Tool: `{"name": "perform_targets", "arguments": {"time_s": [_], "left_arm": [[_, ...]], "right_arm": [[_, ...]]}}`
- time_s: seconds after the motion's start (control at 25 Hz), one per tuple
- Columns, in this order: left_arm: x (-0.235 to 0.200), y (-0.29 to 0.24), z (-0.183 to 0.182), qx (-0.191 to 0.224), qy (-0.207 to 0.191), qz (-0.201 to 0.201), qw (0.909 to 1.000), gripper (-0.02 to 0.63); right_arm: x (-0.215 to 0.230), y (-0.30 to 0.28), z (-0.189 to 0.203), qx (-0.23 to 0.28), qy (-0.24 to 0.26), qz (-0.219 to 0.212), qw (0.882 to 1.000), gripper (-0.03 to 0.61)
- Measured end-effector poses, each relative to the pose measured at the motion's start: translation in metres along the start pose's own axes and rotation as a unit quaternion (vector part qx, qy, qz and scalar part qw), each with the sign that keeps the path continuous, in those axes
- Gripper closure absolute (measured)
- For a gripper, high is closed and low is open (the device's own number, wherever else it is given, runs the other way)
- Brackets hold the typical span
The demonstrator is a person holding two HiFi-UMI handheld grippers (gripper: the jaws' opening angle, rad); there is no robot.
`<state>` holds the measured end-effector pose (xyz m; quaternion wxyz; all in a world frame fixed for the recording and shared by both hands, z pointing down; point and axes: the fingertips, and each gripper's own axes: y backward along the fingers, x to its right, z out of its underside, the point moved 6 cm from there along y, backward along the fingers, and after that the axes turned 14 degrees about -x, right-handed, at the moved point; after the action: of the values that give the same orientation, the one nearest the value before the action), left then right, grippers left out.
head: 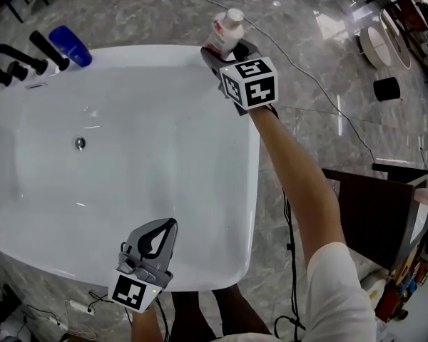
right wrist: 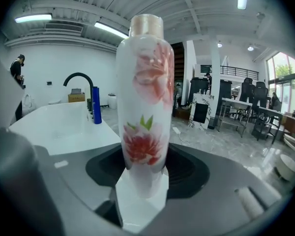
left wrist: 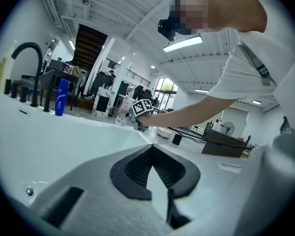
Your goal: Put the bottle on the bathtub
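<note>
A white bottle (head: 226,30) with pink and red flowers and a pale cap stands upright at the far right corner of the white bathtub's rim (head: 251,184). My right gripper (head: 221,48) is shut on the bottle low on its body. In the right gripper view the bottle (right wrist: 145,97) fills the middle, its base mirrored in the glossy rim between the black pads (right wrist: 187,168). My left gripper (head: 172,223) is shut on nothing and hangs over the tub's near rim, pointing into the basin. The left gripper view shows its tips (left wrist: 151,149) meeting.
A blue bottle (head: 71,46) and black faucet fittings (head: 14,59) stand on the tub's far left rim. The drain (head: 79,143) is in the basin. Right of the tub are a cable (head: 321,84), a black cylinder (head: 386,88) and a dark table (head: 374,216) on the marble floor.
</note>
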<state>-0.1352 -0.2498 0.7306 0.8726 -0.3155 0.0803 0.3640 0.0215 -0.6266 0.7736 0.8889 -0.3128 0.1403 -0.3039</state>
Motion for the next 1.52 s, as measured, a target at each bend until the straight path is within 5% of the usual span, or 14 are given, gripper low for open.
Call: {"name": "perform_targets", "arguments": {"time_s": [0.52,0.64,0.84,1.24,1.52], "left_arm": [[0.015,-0.009,0.008,-0.003,0.01,0.019,0.9998,0.611],[0.02,-0.008,0.007,-0.008,0.004,0.018,0.9998,0.611],[0.021,-0.004,0.003,-0.01,0.0,0.011,0.9999,0.611],[0.0,0.011,-0.035,0.011,-0.034,-0.041,0.9985,0.611],[0.024,0.023,-0.073,0.027,-0.067,-0.034,0.9968,0.611]], "right_arm": [[0.012,-0.026,0.014,0.012,-0.078,-0.011,0.997,0.319],[0.012,-0.028,0.024,0.005,-0.109,-0.032,0.994,0.22],[0.009,-0.011,0.04,0.006,-0.132,-0.035,0.991,0.209],[-0.032,0.057,0.07,0.013,-0.097,-0.069,0.993,0.222],[-0.059,0.131,0.071,0.042,-0.113,-0.068,0.99,0.299]]}}
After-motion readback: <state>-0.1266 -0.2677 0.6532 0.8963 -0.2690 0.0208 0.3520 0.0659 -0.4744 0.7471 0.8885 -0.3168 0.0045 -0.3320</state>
